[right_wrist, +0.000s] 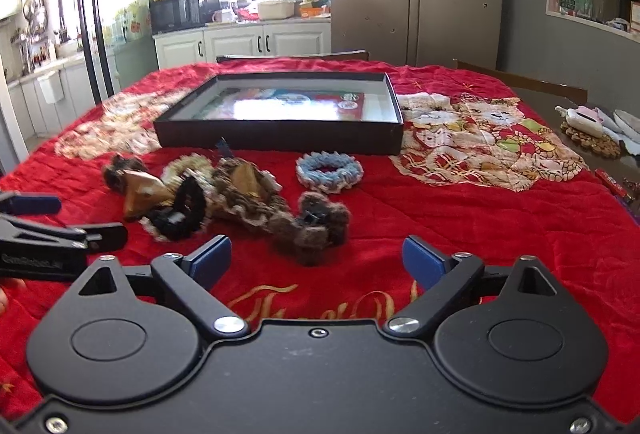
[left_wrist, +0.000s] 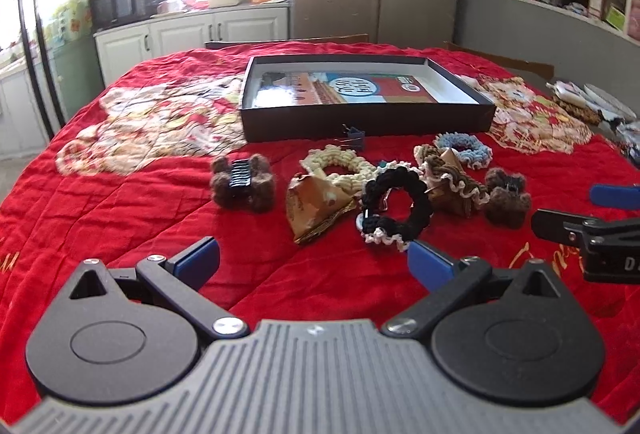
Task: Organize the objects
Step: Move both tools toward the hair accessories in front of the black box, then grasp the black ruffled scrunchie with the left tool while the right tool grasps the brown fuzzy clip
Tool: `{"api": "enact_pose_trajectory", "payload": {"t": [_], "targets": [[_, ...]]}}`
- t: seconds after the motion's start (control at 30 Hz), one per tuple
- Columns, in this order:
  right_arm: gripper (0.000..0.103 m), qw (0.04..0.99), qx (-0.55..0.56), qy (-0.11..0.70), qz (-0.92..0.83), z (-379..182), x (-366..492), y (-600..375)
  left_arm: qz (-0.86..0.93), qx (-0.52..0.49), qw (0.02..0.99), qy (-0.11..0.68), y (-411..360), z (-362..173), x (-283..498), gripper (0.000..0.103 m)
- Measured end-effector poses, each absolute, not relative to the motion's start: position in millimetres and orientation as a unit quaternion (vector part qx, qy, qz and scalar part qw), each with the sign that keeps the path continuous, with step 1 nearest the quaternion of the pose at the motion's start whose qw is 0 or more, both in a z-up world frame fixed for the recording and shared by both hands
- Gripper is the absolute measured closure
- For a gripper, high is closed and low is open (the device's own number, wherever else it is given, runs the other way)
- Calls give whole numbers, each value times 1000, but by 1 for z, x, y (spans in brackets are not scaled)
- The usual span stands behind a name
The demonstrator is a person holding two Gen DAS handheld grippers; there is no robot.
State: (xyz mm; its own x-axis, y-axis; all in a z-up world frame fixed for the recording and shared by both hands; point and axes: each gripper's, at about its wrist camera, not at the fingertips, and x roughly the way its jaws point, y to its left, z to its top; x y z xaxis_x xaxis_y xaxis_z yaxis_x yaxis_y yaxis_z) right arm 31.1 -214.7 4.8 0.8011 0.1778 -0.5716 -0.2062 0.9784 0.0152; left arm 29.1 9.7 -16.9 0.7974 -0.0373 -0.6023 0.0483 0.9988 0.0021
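Right, both grippers are angled down over the red quilt [left_wrist: 120, 194], side by side, nothing in either one. Left gripper [left_wrist: 314, 260] has its blue pads spread wide, bare quilt between them, and the black hair tie [left_wrist: 396, 210] sits just beyond its right pad. Right gripper [right_wrist: 316, 260] is spread too, holding nothing, with the fuzzy brown clip [right_wrist: 316, 226] just past the gap, toward its left pad.

Landmark is the black box [left_wrist: 360, 114], lying open at the middle of the quilt. Everything to be sorted lies in a loose row on the near side of that box: another brown clip [left_wrist: 242, 182] at the left end, a cream hair tie [left_wrist: 336, 164], a folded brown paper packet [left_wrist: 316, 206], the black tie, a brown ruffled tie [left_wrist: 456, 178], and a blue hair tie [right_wrist: 329, 170] nearest the box's front wall. A small binder clip [left_wrist: 356, 138] sits close against that front wall.

Room to move: open quilt lies between the grippers and the row, and a wide clear stretch right of the box. Several pieces in the row overlap or touch. Chair backs [right_wrist: 520, 78] stand beyond the far edge.
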Motion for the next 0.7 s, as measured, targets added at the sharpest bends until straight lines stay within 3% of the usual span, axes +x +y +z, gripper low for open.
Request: {"api": "enact_pose_trajectory", "payload": {"t": [0.33,0.6,0.7], "targets": [[43,941,-64,302,138,-17,56,-213,-96,-13,932,349,-2,-32,55,22],[46,940,-96,288,158,-19,74,-204,-108,-27,929,353,-8,-38,71,30],[49,937,-98,291,166,-22,82,-202,-110,-31,928,354,-8,-38,77,42]]}}
